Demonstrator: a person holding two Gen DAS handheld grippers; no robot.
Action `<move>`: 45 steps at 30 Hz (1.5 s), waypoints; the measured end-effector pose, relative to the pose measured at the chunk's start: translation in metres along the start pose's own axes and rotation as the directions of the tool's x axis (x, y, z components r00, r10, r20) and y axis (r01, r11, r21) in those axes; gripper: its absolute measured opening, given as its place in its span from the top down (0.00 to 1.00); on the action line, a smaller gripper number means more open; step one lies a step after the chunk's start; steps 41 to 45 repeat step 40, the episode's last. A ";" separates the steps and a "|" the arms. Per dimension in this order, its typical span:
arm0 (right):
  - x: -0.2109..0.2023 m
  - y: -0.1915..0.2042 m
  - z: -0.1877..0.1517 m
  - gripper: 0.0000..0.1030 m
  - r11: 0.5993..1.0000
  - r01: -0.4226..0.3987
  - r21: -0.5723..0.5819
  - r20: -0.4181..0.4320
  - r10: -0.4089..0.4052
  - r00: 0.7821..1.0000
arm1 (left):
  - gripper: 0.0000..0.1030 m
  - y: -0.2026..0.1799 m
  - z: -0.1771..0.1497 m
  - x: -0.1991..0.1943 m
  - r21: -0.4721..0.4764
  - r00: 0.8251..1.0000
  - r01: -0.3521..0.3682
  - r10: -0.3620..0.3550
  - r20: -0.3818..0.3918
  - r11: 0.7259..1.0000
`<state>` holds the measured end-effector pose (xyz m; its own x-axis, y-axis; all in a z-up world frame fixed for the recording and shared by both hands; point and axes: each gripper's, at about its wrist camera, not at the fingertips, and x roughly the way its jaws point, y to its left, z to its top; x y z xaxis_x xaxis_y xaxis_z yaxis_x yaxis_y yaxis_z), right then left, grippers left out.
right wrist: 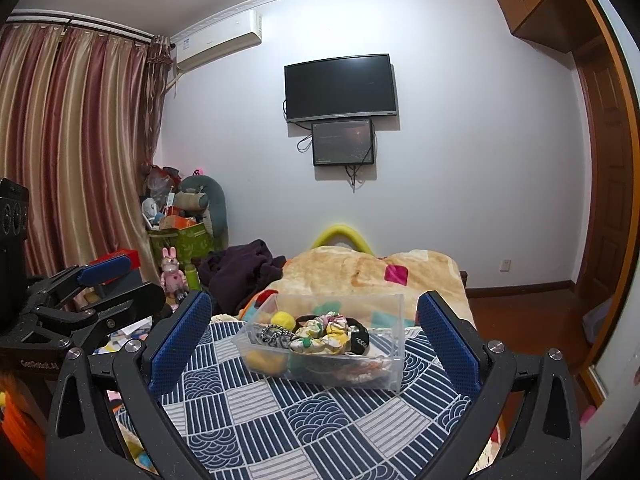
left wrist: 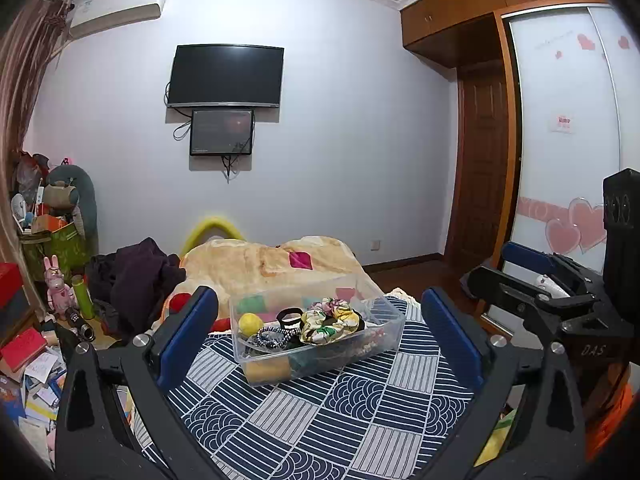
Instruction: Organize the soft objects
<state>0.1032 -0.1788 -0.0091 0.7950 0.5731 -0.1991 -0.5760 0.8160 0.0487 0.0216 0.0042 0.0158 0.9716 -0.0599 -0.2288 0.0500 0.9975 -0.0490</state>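
Resting on a blue patterned cloth [left wrist: 344, 412], a clear bin [left wrist: 320, 336] holds a floral scrunchie [left wrist: 326, 320], a yellow ball [left wrist: 249, 323] and dark hair ties [left wrist: 276, 336] (heaped together near its middle). Both the left gripper [left wrist: 320, 332] and the right gripper [right wrist: 316, 340] hover short of the bin, jaws wide apart and holding nothing. Beyond it lies a tan blanket [left wrist: 264, 260].

bin [left wrist: 316, 344] on cloth [left wrist: 320, 420] | scrunchie [left wrist: 328, 320] in bin | blanket [left wrist: 272, 260] behind
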 end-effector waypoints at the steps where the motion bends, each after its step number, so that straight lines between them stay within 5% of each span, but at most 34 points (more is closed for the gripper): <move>1: 0.000 0.000 -0.001 0.00 1.000 0.002 0.000 0.001 -0.002 1.000 | 0.00 0.000 0.000 0.000 0.002 1.000 -0.001 0.001 -0.001 1.000; 45: 0.000 -0.005 -0.006 0.00 1.000 0.007 0.008 -0.010 -0.007 1.000 | 0.00 -0.006 -0.002 -0.002 -0.008 1.000 0.018 -0.018 -0.001 1.000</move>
